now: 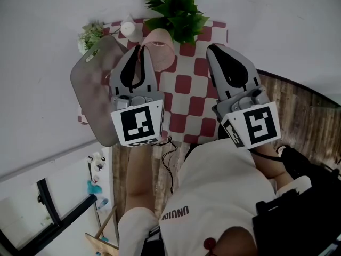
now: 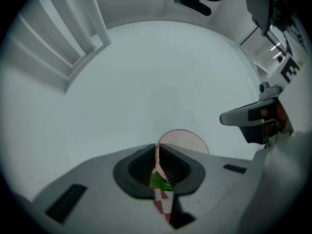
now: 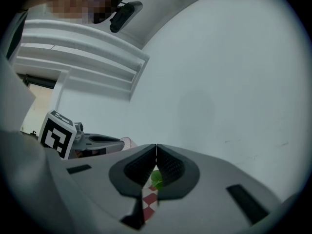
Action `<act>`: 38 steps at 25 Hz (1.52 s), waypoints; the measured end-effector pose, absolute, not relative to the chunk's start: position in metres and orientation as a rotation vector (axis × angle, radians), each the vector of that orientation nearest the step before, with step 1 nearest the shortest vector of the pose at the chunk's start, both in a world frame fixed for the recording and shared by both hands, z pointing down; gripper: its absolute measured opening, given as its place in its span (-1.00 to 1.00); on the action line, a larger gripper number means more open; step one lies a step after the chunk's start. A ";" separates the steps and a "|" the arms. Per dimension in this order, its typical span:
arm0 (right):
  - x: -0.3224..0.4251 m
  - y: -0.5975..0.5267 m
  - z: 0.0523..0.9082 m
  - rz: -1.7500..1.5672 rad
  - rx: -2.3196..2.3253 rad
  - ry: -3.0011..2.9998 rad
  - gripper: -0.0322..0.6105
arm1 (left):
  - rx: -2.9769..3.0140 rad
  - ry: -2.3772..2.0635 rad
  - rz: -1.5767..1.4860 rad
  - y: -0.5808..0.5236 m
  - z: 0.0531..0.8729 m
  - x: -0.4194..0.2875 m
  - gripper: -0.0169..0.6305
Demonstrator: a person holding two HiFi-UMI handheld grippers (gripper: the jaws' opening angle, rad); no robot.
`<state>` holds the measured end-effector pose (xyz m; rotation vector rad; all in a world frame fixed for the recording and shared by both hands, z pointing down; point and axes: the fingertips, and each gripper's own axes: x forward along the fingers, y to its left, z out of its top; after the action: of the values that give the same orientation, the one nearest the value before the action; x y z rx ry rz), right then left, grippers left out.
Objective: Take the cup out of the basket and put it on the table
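Pinching the pink cup [image 1: 161, 40], the left gripper [image 1: 139, 49] hangs beside the basket [image 1: 95, 92].

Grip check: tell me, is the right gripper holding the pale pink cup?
No, the right gripper is shut empty; the left gripper pinches the cup by its rim.

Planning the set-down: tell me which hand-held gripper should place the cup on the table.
Left. The left hand-held gripper pinches the rim of the pink cup above the checkered cloth; the right hand-held gripper is shut and empty.
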<state>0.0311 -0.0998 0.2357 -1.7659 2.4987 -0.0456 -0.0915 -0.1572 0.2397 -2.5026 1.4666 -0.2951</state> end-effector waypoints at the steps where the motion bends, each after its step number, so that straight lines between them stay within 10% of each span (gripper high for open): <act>1: 0.032 -0.100 0.236 -0.047 -1.771 2.497 -0.84 | -2.505 1.458 -0.302 -0.157 0.241 -0.089 -0.84; 38: 0.096 -0.096 0.248 -0.067 -2.000 2.339 -0.84 | -2.745 1.212 -0.472 -0.159 0.310 0.006 -0.84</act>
<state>0.0958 -0.0962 0.2475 -2.0002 2.3389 -0.0672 0.0057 -0.1586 0.3099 -2.7452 1.2124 -0.4716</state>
